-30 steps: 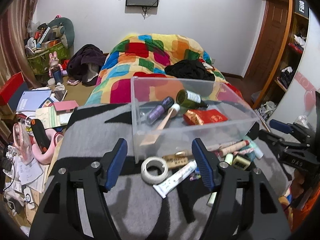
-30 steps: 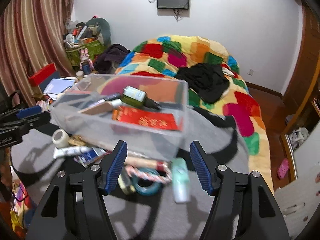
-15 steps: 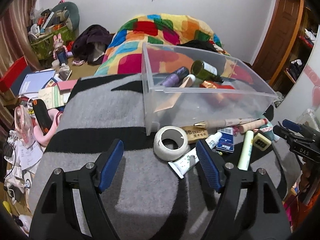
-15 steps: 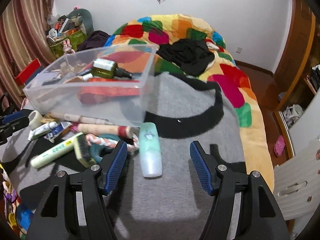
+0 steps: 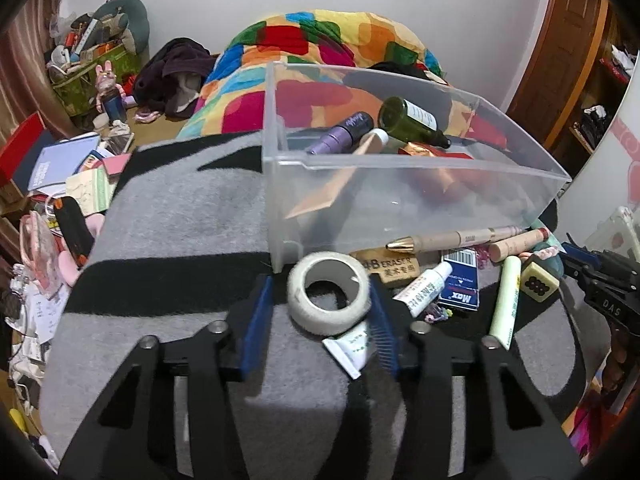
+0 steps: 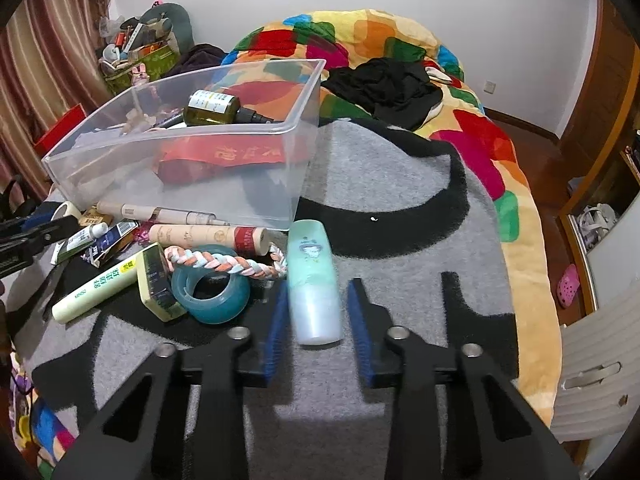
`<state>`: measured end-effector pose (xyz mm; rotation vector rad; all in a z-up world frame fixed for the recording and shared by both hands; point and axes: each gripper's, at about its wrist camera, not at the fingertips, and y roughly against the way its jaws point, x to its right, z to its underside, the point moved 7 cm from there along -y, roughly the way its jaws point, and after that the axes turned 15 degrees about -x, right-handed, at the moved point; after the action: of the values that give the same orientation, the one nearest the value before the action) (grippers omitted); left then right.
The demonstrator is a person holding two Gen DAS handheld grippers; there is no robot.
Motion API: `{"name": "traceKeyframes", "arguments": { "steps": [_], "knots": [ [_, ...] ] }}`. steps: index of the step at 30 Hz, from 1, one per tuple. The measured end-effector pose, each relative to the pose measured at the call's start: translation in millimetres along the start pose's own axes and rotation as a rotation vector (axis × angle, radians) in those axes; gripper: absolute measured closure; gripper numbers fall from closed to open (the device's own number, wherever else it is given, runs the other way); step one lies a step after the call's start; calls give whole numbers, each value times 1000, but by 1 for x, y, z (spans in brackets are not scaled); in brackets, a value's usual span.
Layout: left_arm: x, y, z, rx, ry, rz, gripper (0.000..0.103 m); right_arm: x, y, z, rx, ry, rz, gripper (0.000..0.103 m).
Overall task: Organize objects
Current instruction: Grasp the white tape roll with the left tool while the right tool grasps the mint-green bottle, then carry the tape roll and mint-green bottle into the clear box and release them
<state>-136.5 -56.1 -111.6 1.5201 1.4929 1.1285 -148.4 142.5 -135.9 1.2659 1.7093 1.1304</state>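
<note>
White tape roll (image 5: 328,292) between the closing left gripper (image 5: 320,320) jaws; mint bottle (image 6: 314,280) between the closing right gripper (image 6: 316,320) jaws, untouched; either could squirt out sideways.

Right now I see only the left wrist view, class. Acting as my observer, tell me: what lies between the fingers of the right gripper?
Observer: The jaws of the right gripper are closing around a pale green bottle that lies lengthwise between them.
Operator: Is anything close beside it?
Observer: A teal tape roll lies just left of the bottle, with a braided cord across its far rim.
</note>
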Motion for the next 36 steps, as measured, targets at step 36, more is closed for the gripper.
{"name": "traceKeyframes", "arguments": {
  "steps": [36],
  "knots": [
    [18, 58, -50, 193, 5, 61, 65, -49, 66, -61, 221, 30, -115, 80]
  ]
}}
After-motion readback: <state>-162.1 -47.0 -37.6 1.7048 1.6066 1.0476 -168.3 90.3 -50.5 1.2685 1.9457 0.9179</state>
